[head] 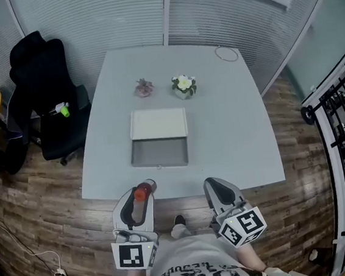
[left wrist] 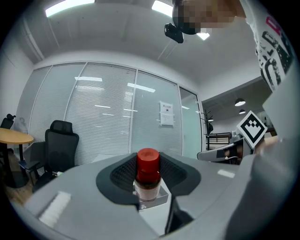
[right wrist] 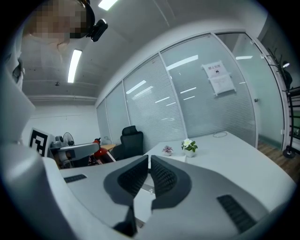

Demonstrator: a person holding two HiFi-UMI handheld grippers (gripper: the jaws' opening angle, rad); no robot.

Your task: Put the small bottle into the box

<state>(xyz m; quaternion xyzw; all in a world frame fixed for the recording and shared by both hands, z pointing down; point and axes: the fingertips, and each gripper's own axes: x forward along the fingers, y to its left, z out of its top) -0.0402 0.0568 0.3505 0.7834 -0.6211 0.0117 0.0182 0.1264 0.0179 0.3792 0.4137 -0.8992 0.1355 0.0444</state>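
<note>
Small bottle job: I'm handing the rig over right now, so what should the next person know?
Left tool: shut on the small bottle, whose red cap shows between the pads; held short of the table's near edge.
Right tool: shut, nothing in it, beside the left one.
Box: open on the table ahead; inside looks empty.
Done: bottle gripped.
Left: carry it over the box, lower it in, release.
</note>
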